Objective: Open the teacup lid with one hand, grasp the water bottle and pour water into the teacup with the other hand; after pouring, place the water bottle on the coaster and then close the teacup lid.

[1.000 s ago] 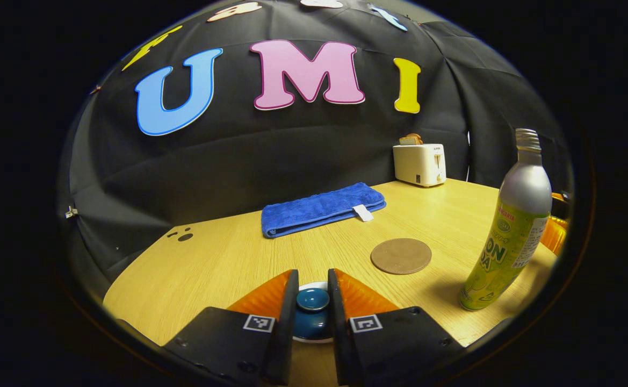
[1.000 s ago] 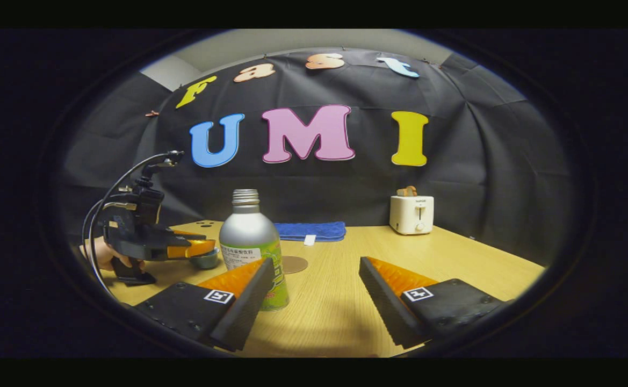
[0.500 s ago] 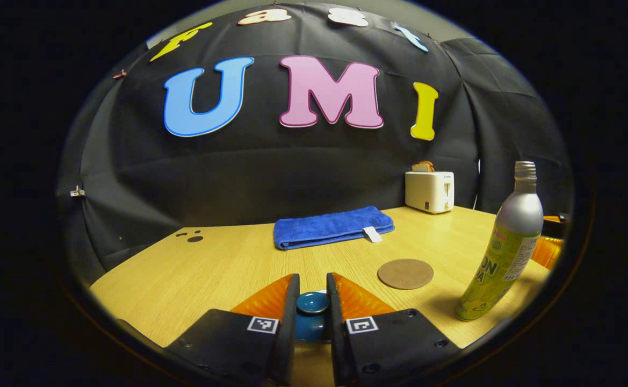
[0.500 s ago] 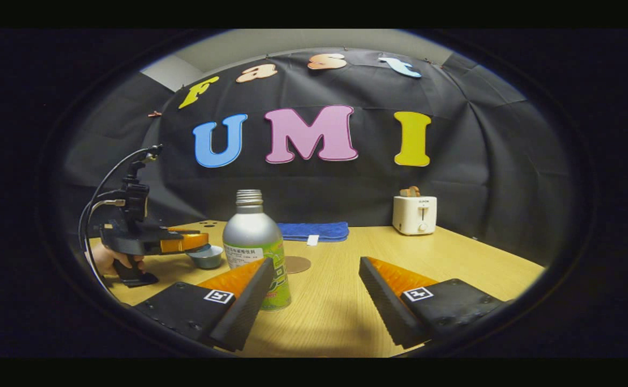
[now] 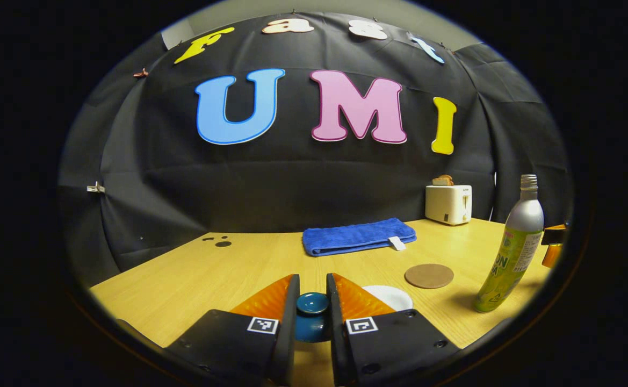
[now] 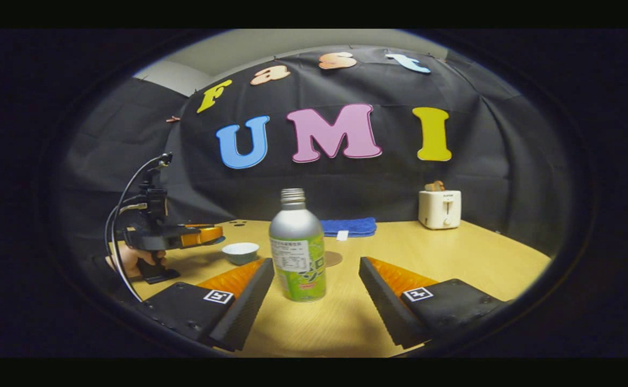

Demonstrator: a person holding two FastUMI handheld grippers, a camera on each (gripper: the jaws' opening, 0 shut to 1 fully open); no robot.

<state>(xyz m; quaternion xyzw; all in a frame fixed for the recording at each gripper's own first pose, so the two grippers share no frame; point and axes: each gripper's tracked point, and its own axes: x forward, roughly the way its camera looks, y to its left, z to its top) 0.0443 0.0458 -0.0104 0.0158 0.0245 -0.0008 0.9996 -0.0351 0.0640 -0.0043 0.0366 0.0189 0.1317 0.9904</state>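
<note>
My left gripper (image 5: 312,277) is shut on the knob of the dark blue teacup lid (image 5: 312,304), held up off the cup. The uncovered teacup (image 5: 389,296) shows its white inside just right of my fingers; in the right gripper view the teacup (image 6: 240,251) sits on the table under the raised left gripper (image 6: 202,236). The silver and green water bottle (image 6: 297,252) stands upright, uncapped, in the gap of my open right gripper (image 6: 315,262), touching neither finger. The round brown coaster (image 5: 429,276) lies between the cup and the bottle (image 5: 510,247).
A folded blue towel (image 5: 359,236) lies at the back of the wooden table (image 5: 195,274). A white toaster (image 5: 448,203) with bread stands at the back right. A hand (image 6: 131,260) holds the left gripper at the table's left edge.
The left gripper has lifted the lid off the teacup and carried it left, leaving the cup uncovered. The right gripper has shifted so the bottle now stands between its open fingers.
</note>
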